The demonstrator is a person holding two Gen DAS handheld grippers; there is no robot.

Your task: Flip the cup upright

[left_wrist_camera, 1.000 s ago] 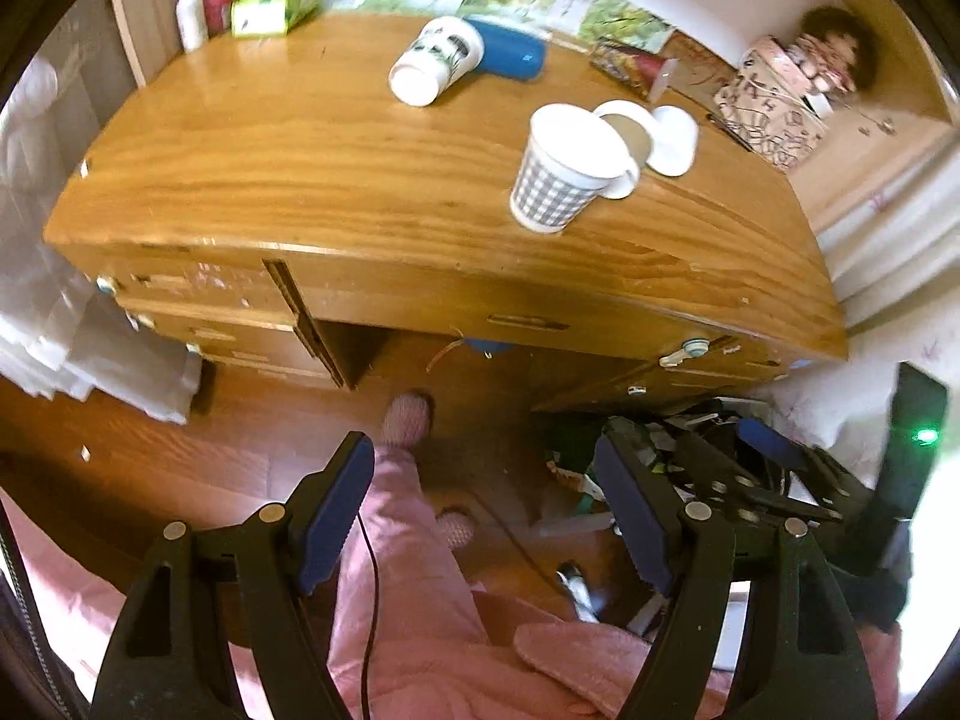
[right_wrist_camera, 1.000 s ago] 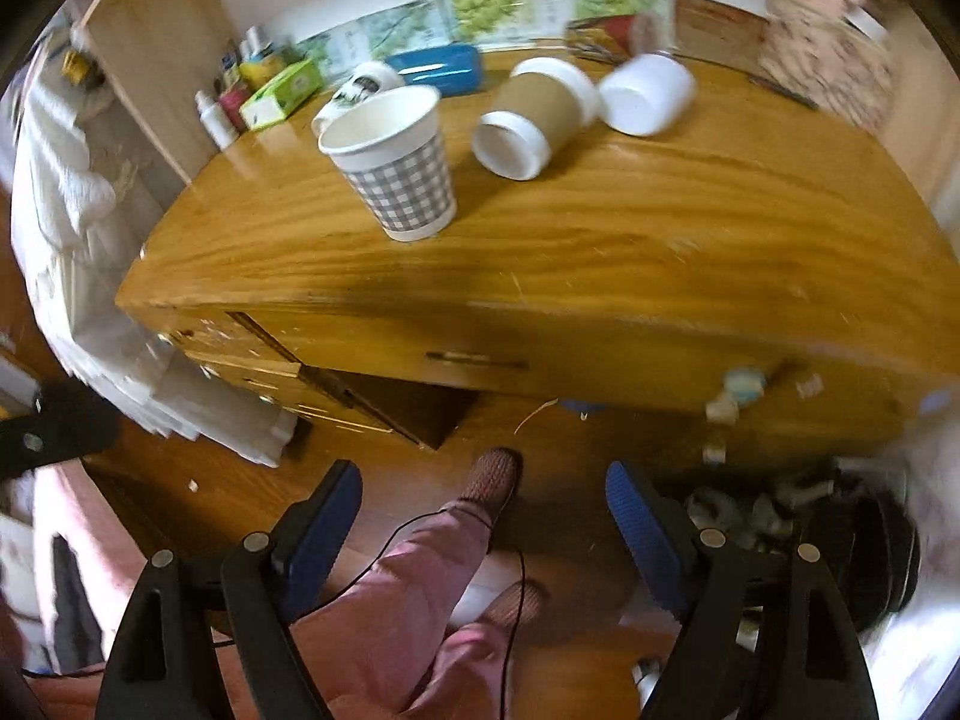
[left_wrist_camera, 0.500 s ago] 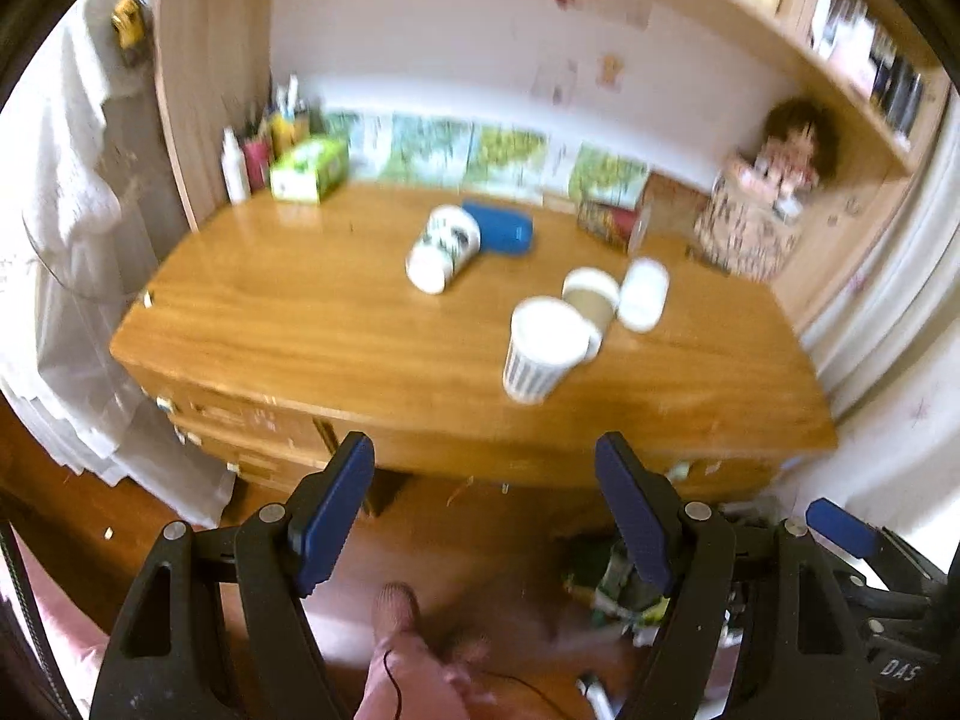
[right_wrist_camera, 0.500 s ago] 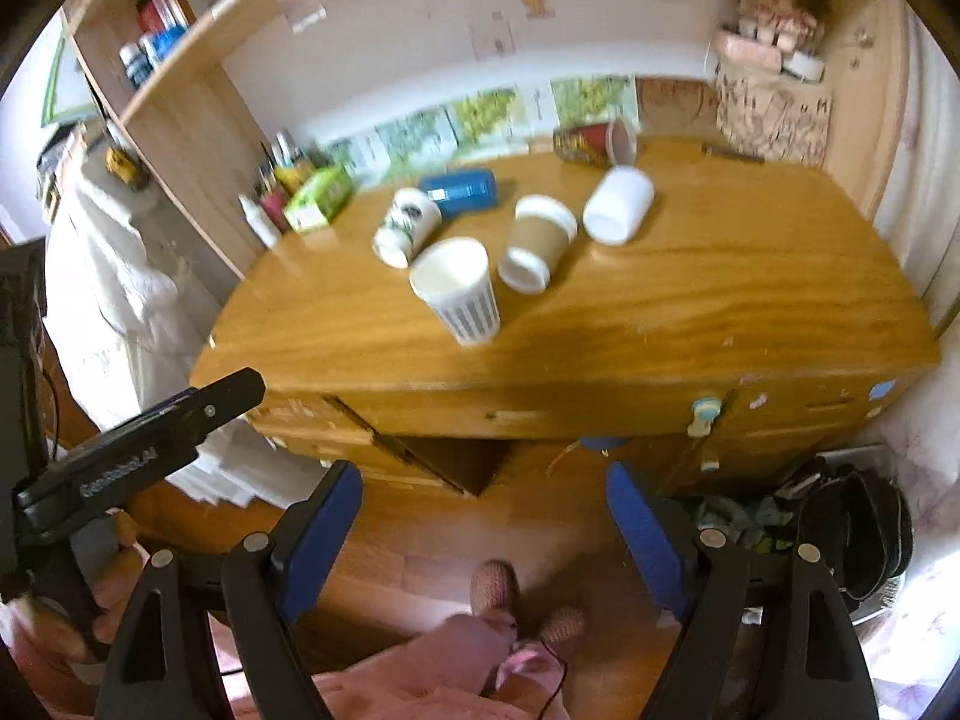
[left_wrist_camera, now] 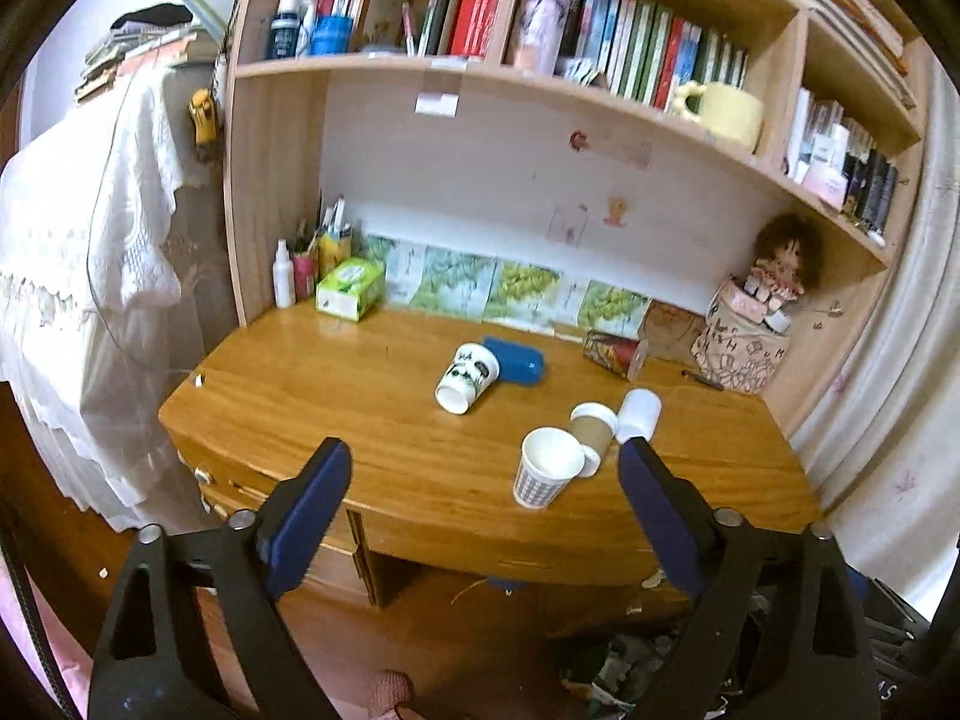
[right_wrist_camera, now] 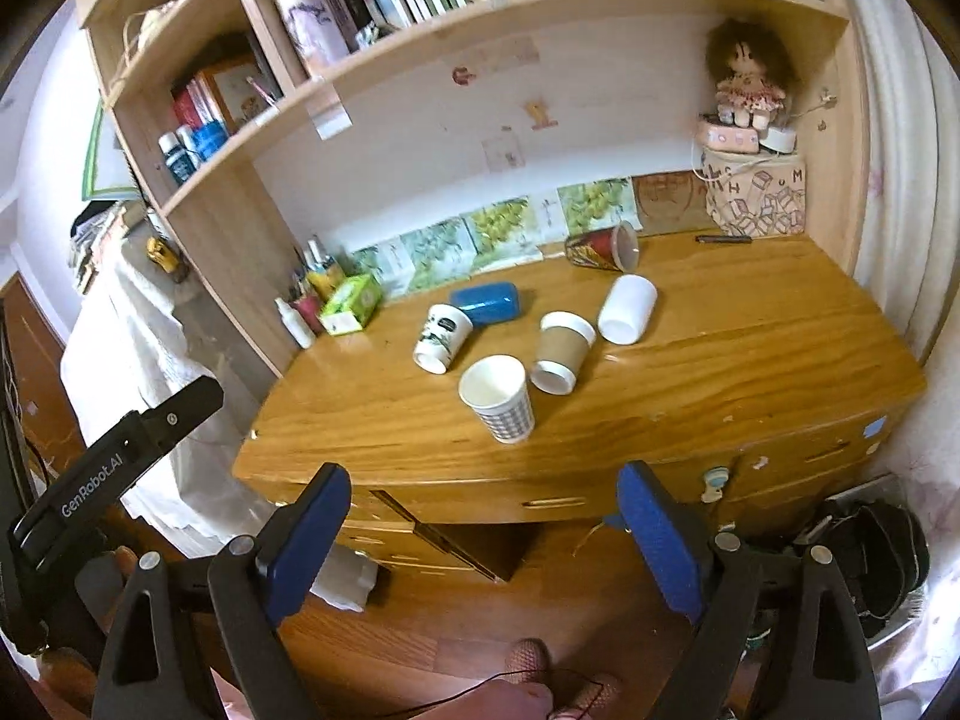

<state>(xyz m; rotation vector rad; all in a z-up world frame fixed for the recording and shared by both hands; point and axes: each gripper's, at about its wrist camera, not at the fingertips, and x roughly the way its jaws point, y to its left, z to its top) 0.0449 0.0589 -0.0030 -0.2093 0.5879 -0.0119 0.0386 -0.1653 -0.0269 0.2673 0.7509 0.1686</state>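
Observation:
A checked paper cup [left_wrist_camera: 545, 476] [right_wrist_camera: 499, 398] stands upright near the front edge of the wooden desk [left_wrist_camera: 372, 414] [right_wrist_camera: 750, 372]. Behind it several cups lie on their sides: a brown sleeved cup [left_wrist_camera: 594, 429] [right_wrist_camera: 563, 351], a plain white cup [left_wrist_camera: 639, 414] [right_wrist_camera: 627, 308], a white printed cup [left_wrist_camera: 468, 378] [right_wrist_camera: 442, 336], a blue cup [left_wrist_camera: 515, 359] [right_wrist_camera: 486, 302] and a red patterned cup [left_wrist_camera: 615, 354] [right_wrist_camera: 603, 247]. My left gripper [left_wrist_camera: 486, 516] and right gripper [right_wrist_camera: 483, 531] are both open and empty, held back from the desk above the floor.
A green tissue box [left_wrist_camera: 350, 288] [right_wrist_camera: 351, 303] and bottles stand at the desk's back left. A patterned box with a doll [left_wrist_camera: 753, 330] [right_wrist_camera: 756, 180] stands at the back right. Bookshelves hang over the desk. The left gripper's body [right_wrist_camera: 114, 462] shows at the left of the right wrist view.
Both grippers have tilted up and drawn back from the desk, so the shelves now show. The cups have not moved.

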